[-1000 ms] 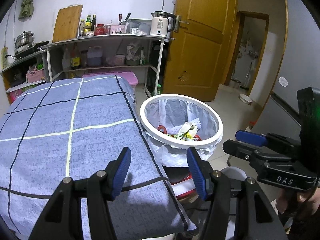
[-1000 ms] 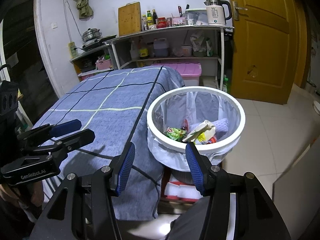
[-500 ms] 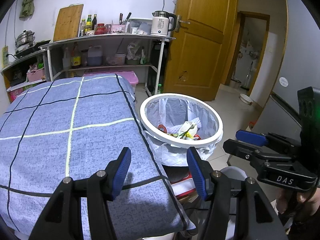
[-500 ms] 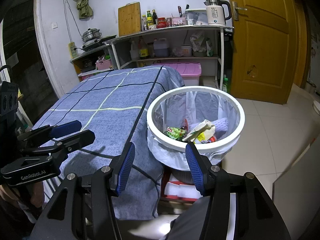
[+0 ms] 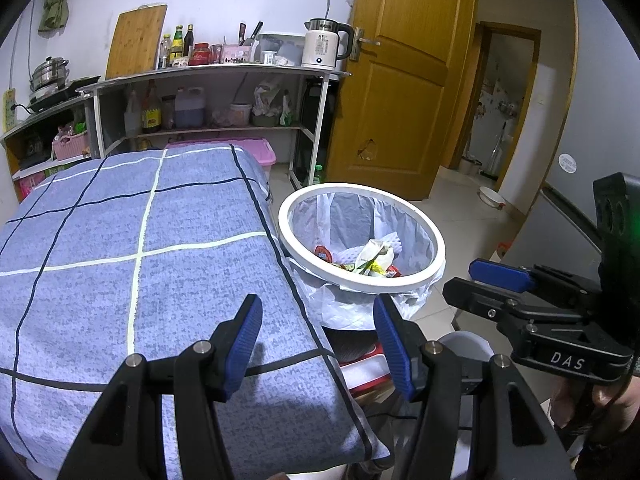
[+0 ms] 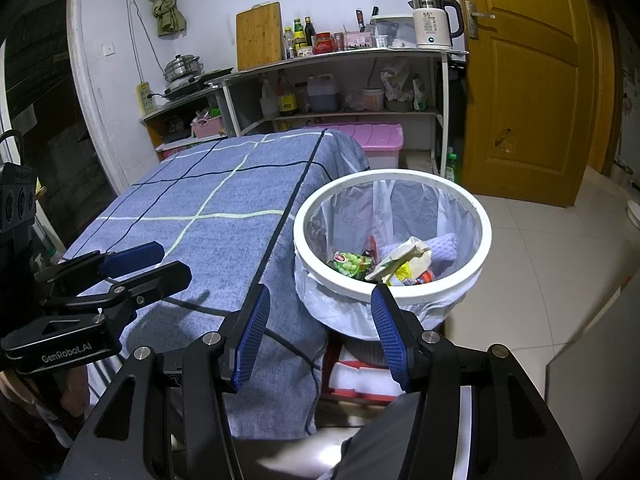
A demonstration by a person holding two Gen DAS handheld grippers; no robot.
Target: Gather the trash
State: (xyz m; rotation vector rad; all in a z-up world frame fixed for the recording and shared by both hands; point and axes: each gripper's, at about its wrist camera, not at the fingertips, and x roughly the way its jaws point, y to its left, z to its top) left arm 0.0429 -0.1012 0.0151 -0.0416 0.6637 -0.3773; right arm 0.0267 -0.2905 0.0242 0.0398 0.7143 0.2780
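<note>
Left gripper [image 5: 316,344]: held low at the bottom centre of the left view, over the near edge of the desk [image 5: 120,248]; fingers [image 5: 242,344] spread apart, nothing between them. It is also seen at the lower left of the right view [image 6: 148,264].
Right gripper [image 6: 320,334]: at the bottom centre of the right view, fingers [image 6: 386,332] apart and empty; seen from the side at the right edge of the left view [image 5: 480,284].
Trash bin [image 5: 362,238]: lined with a white bag, standing just beside the desk's right edge, in the centre right of both views.
Trash [image 6: 400,264]: wrappers and paper lying inside the bin.
Desk: covered by a blue checked cloth.
Change from the earlier frames: almost none; both grippers have stayed in place with the same spread, and the bin and its contents are unmoved.
</note>
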